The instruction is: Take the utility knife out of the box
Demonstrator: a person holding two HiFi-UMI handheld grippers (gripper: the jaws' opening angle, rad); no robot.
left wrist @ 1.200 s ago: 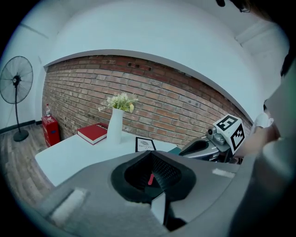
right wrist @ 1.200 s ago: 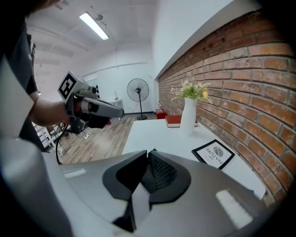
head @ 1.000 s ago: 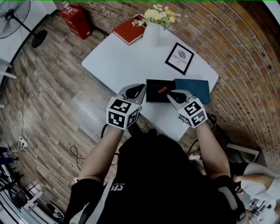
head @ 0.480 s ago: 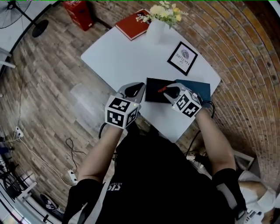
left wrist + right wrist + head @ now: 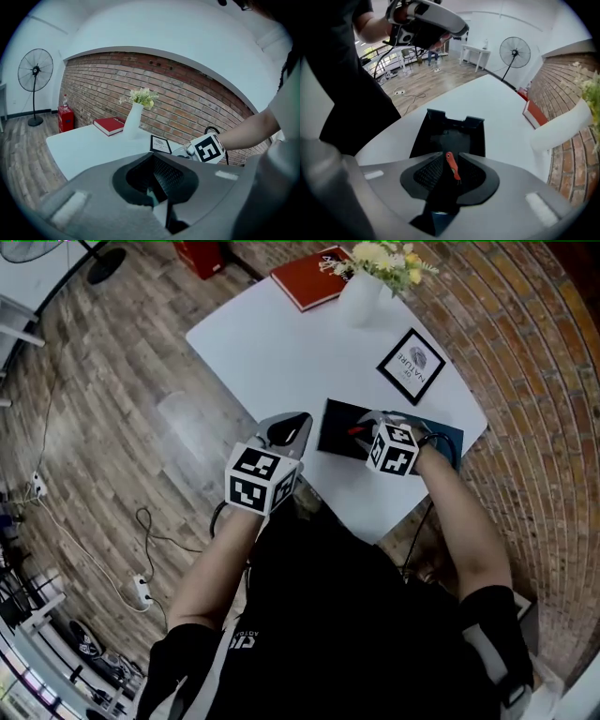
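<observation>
At table's (image 5: 272,352) near edge: my right gripper (image 5: 450,158) jaws had just been opening, utility knife (image 5: 451,167) loose between them in box (image 5: 440,133); my left gripper (image 5: 287,430) closed, empty.

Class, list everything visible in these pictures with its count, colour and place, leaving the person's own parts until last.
table: one, white, on the wooden floor
box: one, black, open, on the table's near side
utility knife: one, red, inside the box
flat cover: one, dark teal, beside the box
book: one, red, at the table's far corner
vase: one, white, holding pale flowers, beside the book
picture frame: one, black-edged, on the table
fan: one, black, standing on the floor
red container: one, on the floor by the brick wall
left gripper: one, grey, shut, short of the box
right gripper: one, grey, jaws have just been opening, knife between them, not pressed
</observation>
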